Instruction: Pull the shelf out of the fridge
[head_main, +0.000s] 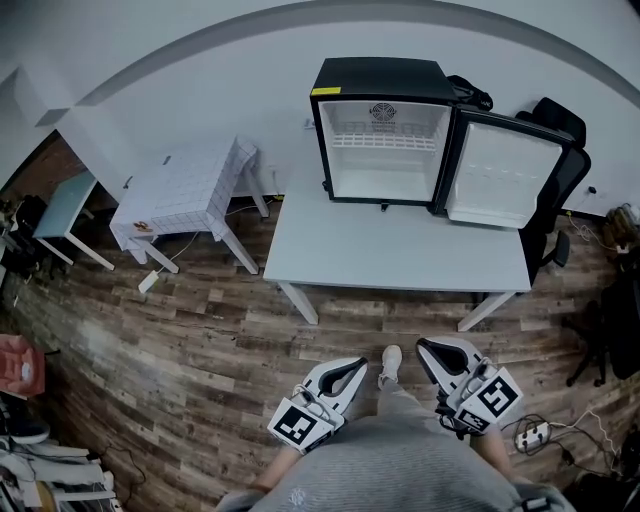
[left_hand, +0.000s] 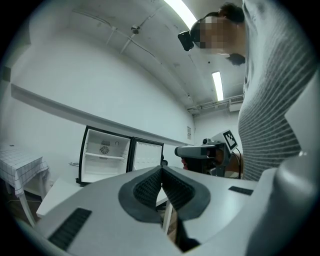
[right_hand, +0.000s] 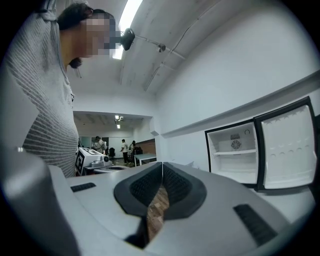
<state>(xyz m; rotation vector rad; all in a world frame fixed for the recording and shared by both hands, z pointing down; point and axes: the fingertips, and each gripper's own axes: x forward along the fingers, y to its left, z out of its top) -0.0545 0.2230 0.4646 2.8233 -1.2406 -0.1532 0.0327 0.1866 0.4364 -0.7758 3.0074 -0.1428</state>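
Observation:
A small black fridge (head_main: 385, 130) stands on a white table (head_main: 400, 255) with its door (head_main: 503, 175) swung open to the right. Inside, a white shelf (head_main: 382, 142) sits across the upper part. The fridge (left_hand: 104, 156) also shows in the left gripper view, and the fridge (right_hand: 234, 152) in the right gripper view. My left gripper (head_main: 358, 367) and right gripper (head_main: 425, 347) are both held close to my body, far from the fridge. Both are shut with nothing between the pads. The left gripper (left_hand: 161, 170) and right gripper (right_hand: 162, 166) point toward the fridge.
A smaller table with a checked cloth (head_main: 190, 185) stands left of the white table. A black office chair (head_main: 560, 190) is behind the fridge door. Wood floor (head_main: 200, 340) lies between me and the table. A power strip (head_main: 530, 436) lies at my right.

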